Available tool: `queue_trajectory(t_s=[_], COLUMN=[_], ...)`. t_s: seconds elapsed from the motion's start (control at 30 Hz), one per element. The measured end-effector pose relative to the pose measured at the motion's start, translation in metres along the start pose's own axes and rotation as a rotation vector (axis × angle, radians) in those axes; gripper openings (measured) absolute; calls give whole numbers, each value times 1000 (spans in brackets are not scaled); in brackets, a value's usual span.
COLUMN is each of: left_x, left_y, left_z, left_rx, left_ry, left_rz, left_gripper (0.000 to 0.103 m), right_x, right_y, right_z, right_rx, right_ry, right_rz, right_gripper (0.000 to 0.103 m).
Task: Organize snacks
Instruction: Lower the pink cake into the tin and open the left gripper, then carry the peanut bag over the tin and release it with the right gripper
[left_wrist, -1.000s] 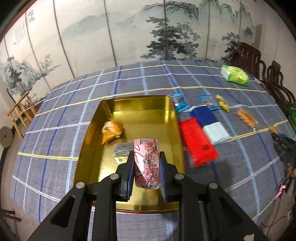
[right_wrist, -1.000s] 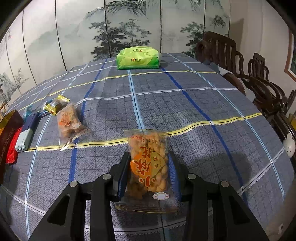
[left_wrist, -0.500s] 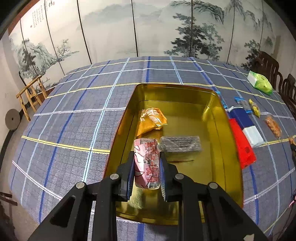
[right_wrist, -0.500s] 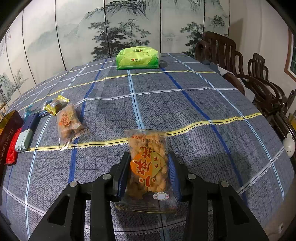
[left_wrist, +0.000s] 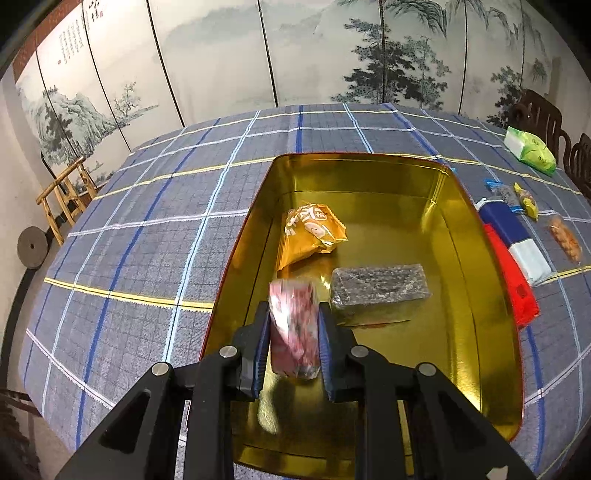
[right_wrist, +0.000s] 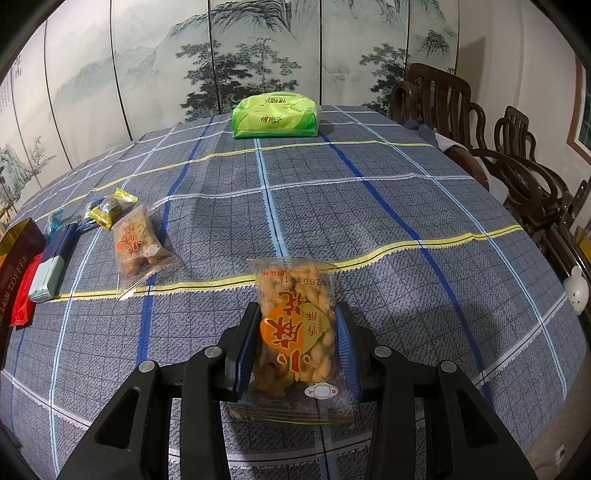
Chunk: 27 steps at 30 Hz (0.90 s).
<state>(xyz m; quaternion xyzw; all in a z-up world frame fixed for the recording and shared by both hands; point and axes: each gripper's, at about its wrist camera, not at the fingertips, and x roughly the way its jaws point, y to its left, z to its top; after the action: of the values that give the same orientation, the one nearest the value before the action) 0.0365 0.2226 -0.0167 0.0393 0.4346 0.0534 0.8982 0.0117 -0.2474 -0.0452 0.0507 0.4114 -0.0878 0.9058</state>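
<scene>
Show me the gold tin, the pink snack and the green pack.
gold tin (left_wrist: 476, 295), left wrist view, bare right inner wall.
pink snack (left_wrist: 293, 325), left wrist view, middle of wrapper between the jaws.
green pack (right_wrist: 275, 116), right wrist view, front face.

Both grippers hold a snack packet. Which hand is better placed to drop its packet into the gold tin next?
Left. The left gripper holds the pink packet directly over the gold tin. The right gripper grips the fried-twist packet over bare tablecloth, with only the tin's corner in its view.
</scene>
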Motion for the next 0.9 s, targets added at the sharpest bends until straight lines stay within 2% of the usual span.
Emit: queue_trajectory(t_s=[0.27, 0.37, 0.43, 0.57, 0.63, 0.77, 0.9], left_x=[-9, -12, -14, -20, -22, -28, -24], left_y=[-3, -3, -2, 1, 4, 16, 22], left_z=[3, 3, 2, 1, 1, 0, -1], left_rx=[26, 26, 21, 22, 16, -29, -34], left_ry=[-92, -114, -138, -193, -208, -252, -246], left_rz=[-1, -8, 2, 23, 2, -34, -19], left_gripper=[24, 38, 53, 66, 81, 89, 90], right_x=[0, 0, 0, 0, -1, -1, -8], right_y=[0, -1, -2, -1, -2, 3, 11], right_z=[0, 0, 0, 0, -1, 3, 9], right_rx=[0, -1, -1, -8, -10, -2, 8], right_ry=[0, 1, 0, 4, 5, 21, 19], right_rz=[-3, -7, -9, -26, -35, -40, -23], right_gripper=[41, 41, 41, 41, 41, 41, 41])
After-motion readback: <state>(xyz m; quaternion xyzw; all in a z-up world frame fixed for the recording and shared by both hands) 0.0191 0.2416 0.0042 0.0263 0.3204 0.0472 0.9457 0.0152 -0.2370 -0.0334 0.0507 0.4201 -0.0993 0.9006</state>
